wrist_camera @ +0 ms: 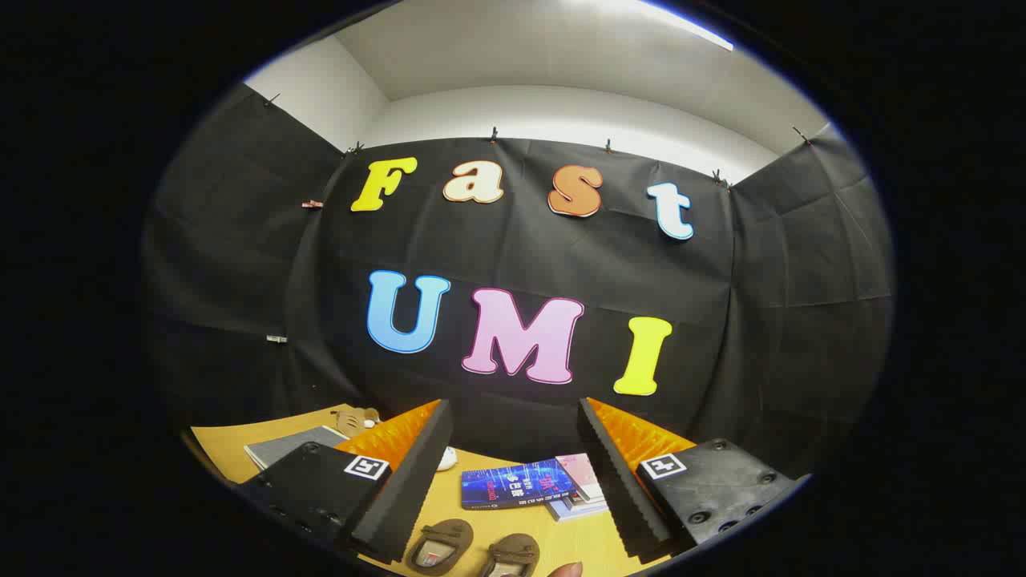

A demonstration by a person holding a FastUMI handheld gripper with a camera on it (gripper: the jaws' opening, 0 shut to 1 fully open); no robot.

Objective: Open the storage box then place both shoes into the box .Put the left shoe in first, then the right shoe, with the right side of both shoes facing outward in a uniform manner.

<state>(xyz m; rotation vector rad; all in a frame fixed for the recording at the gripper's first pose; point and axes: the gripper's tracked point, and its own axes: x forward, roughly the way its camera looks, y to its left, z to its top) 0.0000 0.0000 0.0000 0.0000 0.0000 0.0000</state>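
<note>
Between the two fingers and low in the gripper view, a pair of brown shoes (473, 549) lies on the wooden table (220, 449), toes cut off at the bottom so that neither can be read for certain as left or right. The gripper (513, 481) stands wide open, holding nothing, its black foam-faced fingers (401, 489) spread well apart and raised above the table, aimed mostly at the booth wall. Just beyond the shoes, still between the fingers, sits a stack of books (533, 485) with a blue cover uppermost; a small white object (446, 458) lies beside the left finger. Beyond the left finger are a grey notebook (284, 445) and a small tan item (353, 418), too small to identify. A fingertip (567, 570) of a person intrudes beside the nearer shoe. The storage box cannot be located in this view, so the opening step is judged not yet begun. To do it well, the gripper should be tipped downward until the table and the box come into sight, then brought to the lid edge squarely with the fingers kept open until both straddle the lid or its tab. The shoes should be left alone until the box stands open. Hidden or unclear: the box, the front of both shoes, and the table surface behind each finger.
</note>
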